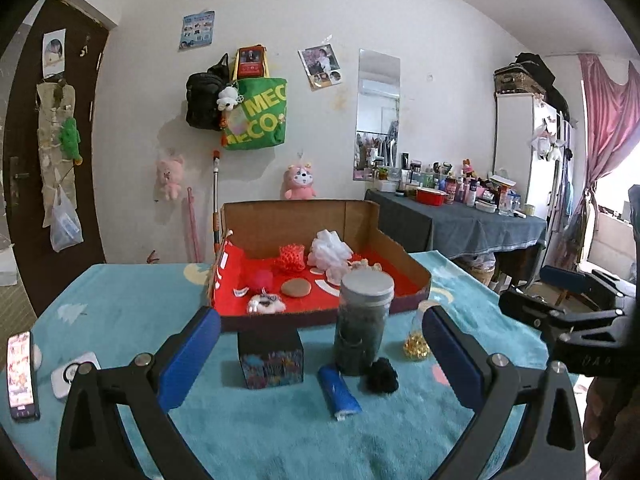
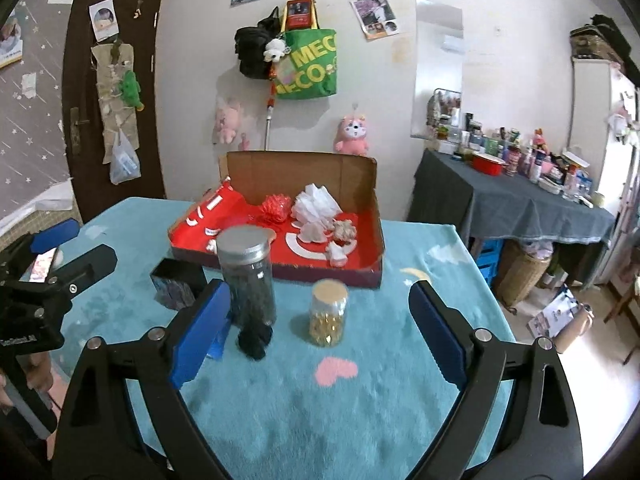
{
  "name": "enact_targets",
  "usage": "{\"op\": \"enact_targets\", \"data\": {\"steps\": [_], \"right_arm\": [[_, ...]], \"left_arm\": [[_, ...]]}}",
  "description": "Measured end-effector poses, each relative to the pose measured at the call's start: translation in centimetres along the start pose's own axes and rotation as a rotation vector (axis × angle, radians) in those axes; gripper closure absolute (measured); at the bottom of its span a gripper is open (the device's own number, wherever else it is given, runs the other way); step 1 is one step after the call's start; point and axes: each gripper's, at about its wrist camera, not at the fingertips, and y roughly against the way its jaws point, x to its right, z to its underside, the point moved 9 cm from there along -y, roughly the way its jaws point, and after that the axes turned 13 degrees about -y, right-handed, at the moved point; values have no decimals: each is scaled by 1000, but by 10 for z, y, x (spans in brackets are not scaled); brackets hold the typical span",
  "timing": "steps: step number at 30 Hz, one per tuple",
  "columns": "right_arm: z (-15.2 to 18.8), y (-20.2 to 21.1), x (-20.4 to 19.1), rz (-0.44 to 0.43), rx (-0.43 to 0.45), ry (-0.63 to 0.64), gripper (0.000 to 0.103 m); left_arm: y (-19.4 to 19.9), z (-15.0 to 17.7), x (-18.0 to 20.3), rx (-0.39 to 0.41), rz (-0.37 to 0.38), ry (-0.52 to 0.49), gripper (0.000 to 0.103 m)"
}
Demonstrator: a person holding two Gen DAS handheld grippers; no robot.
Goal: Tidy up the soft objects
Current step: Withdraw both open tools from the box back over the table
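Both claws [image 1: 320, 354] [image 2: 318, 330] gape empty; the blue tube [image 2: 218, 342] hides behind one pad.

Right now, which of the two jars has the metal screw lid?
The tall dark jar beside the black pom-pom. The short jar of gold beads has a tan lid instead.

- The left wrist view looks forward and slightly down over the blue blanket [image 1: 120, 312], close to the dark jar [image 1: 362, 322].
- The right wrist view faces the same way from further right, near the small jar [image 2: 328, 312].
- Both share the cardboard box [image 1: 304, 216], the far wall and the cluttered side table [image 2: 532, 208].
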Motion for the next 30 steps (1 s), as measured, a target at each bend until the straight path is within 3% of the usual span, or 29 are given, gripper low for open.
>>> {"op": "enact_targets", "data": {"steps": [17,30], "right_arm": [[90,-27,12,46,-99,-45,11],[122,-50,22,57,-188,-88,11]], "left_arm": [[-24,94,15,-170,-16,43,0],[-41,121,17,-250,-11,53,0]]}}
